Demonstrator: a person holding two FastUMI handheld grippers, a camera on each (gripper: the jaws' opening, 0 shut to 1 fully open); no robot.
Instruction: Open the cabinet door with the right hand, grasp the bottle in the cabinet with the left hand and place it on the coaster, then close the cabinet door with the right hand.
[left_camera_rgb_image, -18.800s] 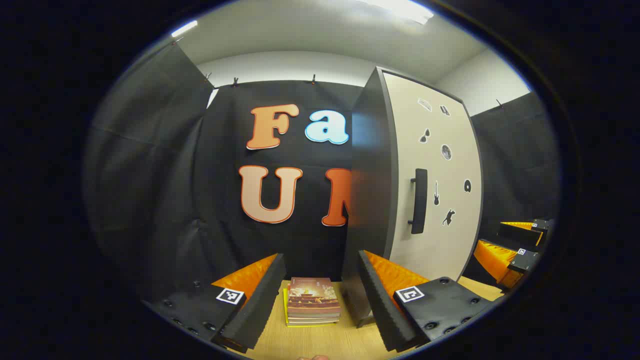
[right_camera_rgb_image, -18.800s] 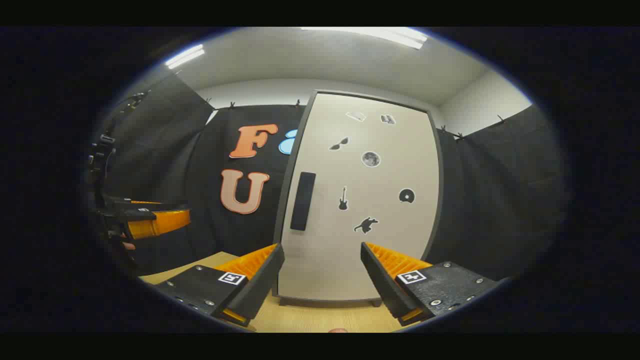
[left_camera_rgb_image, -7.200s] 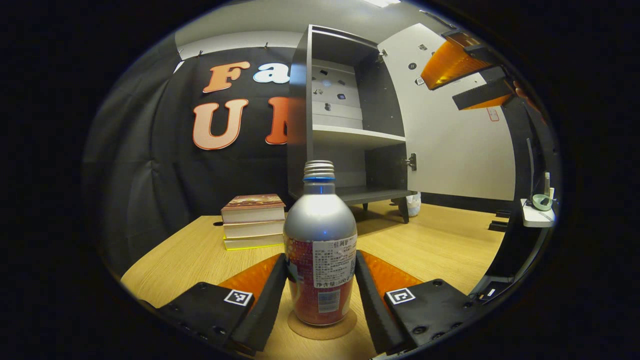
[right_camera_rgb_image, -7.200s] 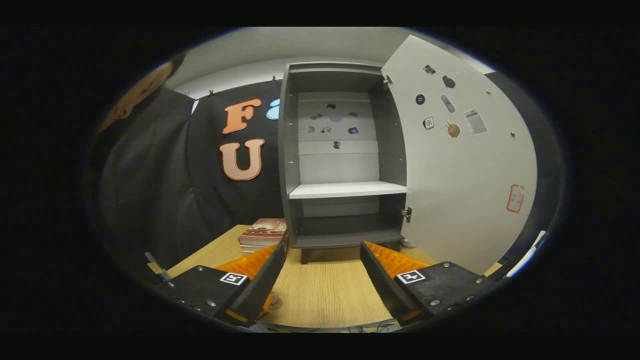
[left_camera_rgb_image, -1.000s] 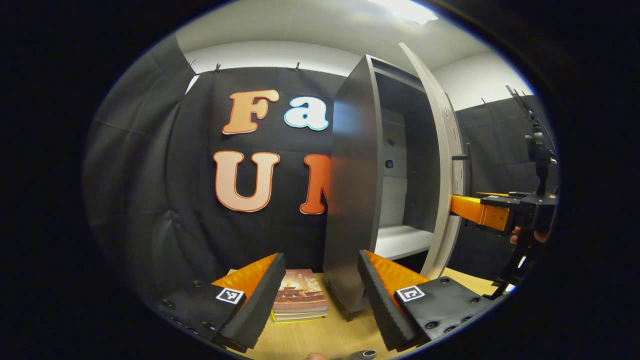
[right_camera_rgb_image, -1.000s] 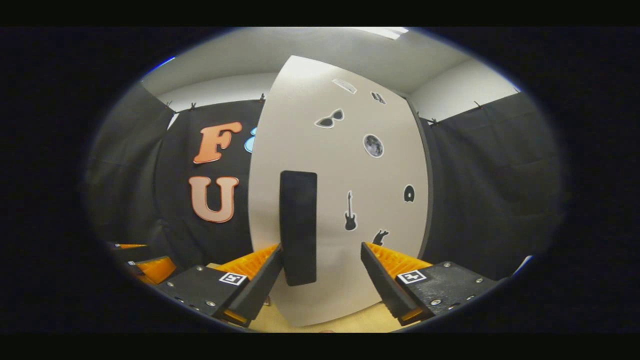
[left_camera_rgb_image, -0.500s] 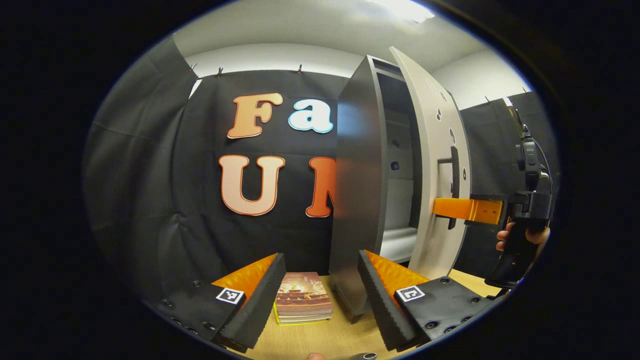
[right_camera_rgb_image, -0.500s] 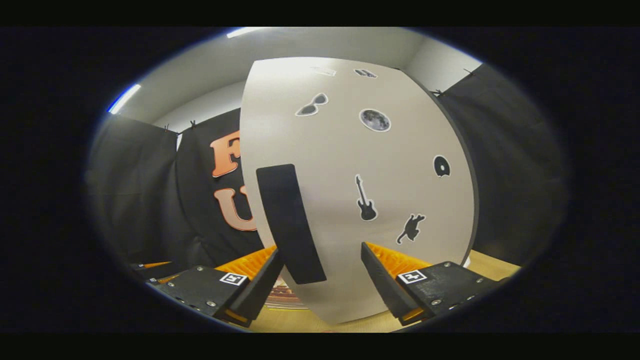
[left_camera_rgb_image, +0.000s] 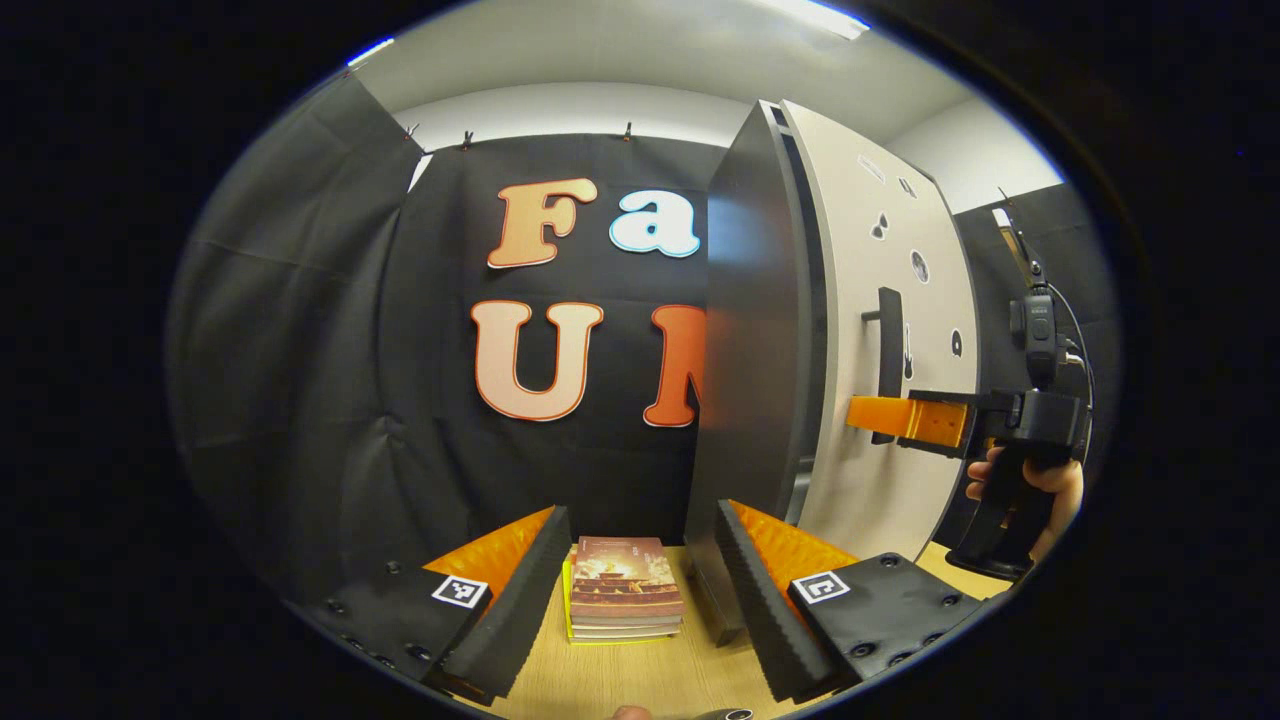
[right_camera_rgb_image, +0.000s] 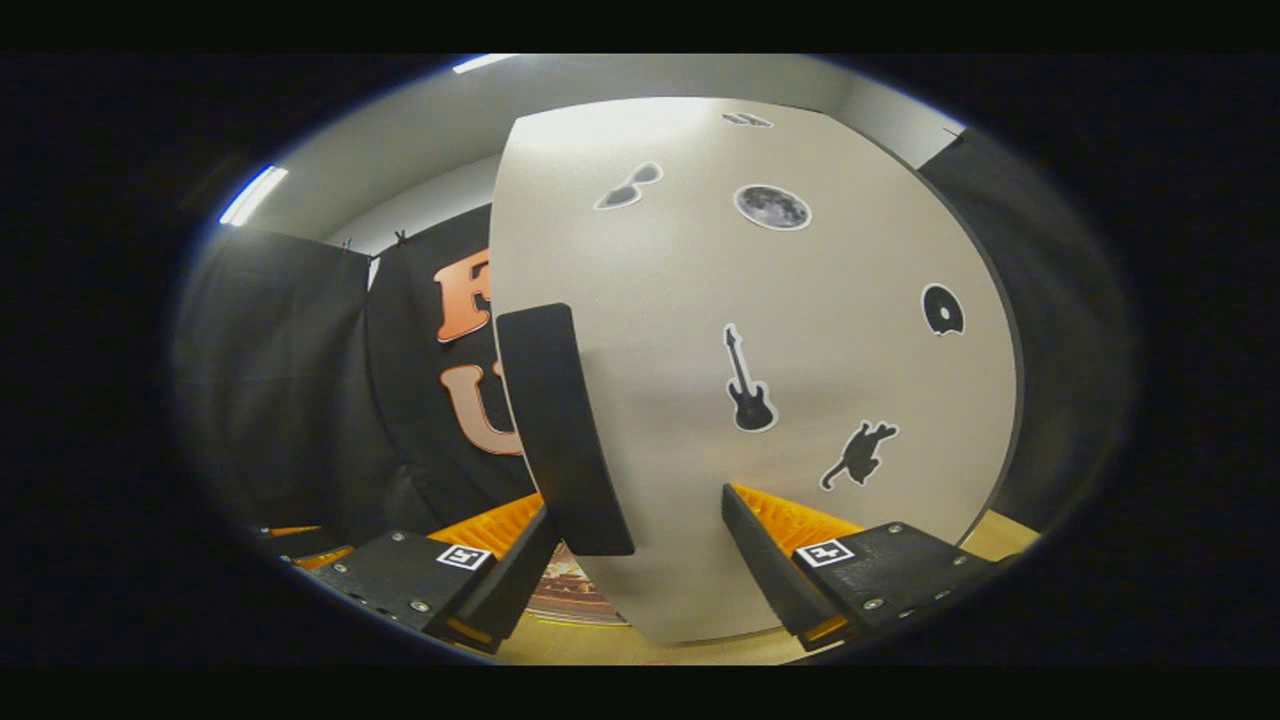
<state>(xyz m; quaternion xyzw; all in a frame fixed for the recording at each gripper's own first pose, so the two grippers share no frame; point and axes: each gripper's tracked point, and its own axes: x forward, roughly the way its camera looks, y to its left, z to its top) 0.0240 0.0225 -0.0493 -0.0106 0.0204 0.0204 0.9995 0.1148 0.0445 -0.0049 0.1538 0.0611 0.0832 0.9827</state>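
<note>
Pale cabinet door (right_camera_rgb_image: 760, 380) stood nearly shut, its handle (right_camera_rgb_image: 562, 430) at ten o'clock of the right gripper (right_camera_rgb_image: 634, 575), fingers spread; best pushed squarely; left gripper (left_camera_rgb_image: 632, 610) idled apart.

Matt pale laminate-looking cabinet door (right_camera_rgb_image: 800, 480) w/ flat stickers; matt black handle (right_camera_rgb_image: 560, 430), smooth. Dark cabinet side panel (left_camera_rgb_image: 745, 400), slight sheen. Light wood-grain table (left_camera_rgb_image: 640, 680), smooth. Glossy paper cover on books (left_camera_rgb_image: 622, 590). Ribbed, foam-like pads (left_camera_rgb_image: 745, 590) on left gripper (left_camera_rgb_image: 635, 600).
</note>
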